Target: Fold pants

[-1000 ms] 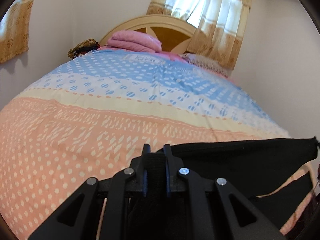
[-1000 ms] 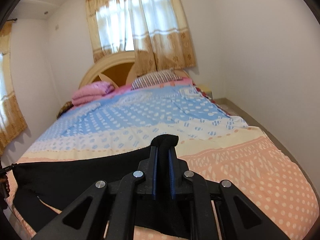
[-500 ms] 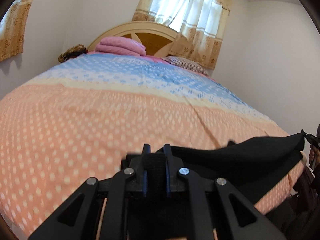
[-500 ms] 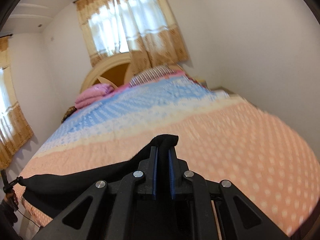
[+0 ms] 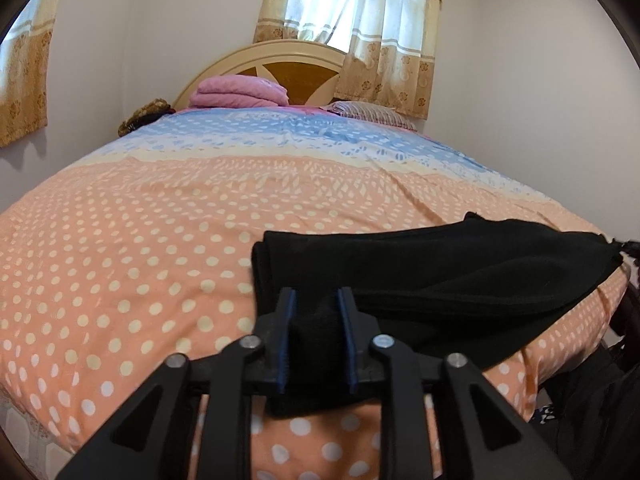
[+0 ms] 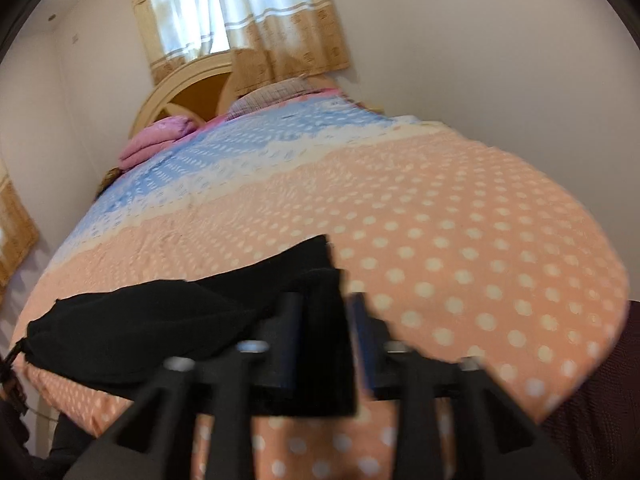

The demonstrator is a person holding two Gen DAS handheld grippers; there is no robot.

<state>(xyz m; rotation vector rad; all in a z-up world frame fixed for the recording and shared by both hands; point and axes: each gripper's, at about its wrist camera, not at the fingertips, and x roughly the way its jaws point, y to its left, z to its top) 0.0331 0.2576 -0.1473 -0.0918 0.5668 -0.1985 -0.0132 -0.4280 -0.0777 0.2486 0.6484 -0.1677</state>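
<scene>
The black pants (image 5: pixel 440 264) lie in a folded band across the near edge of the bed's dotted orange cover (image 5: pixel 160 240). My left gripper (image 5: pixel 316 300) sits low over their left end. Its jaws are opening, and a bunch of black cloth still lies between the blue pads. In the right wrist view, the pants (image 6: pixel 140 332) stretch away to the left. My right gripper (image 6: pixel 326 308) is at their right end with its jaws opening. The cloth rests against the left finger, and a gap shows on the other side. That view is blurred.
The bed runs back to a cream headboard (image 5: pixel 296 60), with a folded pink blanket (image 5: pixel 240 92) and a striped pillow (image 5: pixel 372 114) in front of it. Curtains (image 5: pixel 352 20) hang behind. White walls close in on both sides. Dark clothing of the person (image 6: pixel 600 400) is at the lower right.
Both grippers came down toward the near edge of the bed with the pants, which now rest on the cover. Both pairs of jaws, shut on the cloth before, have parted.
</scene>
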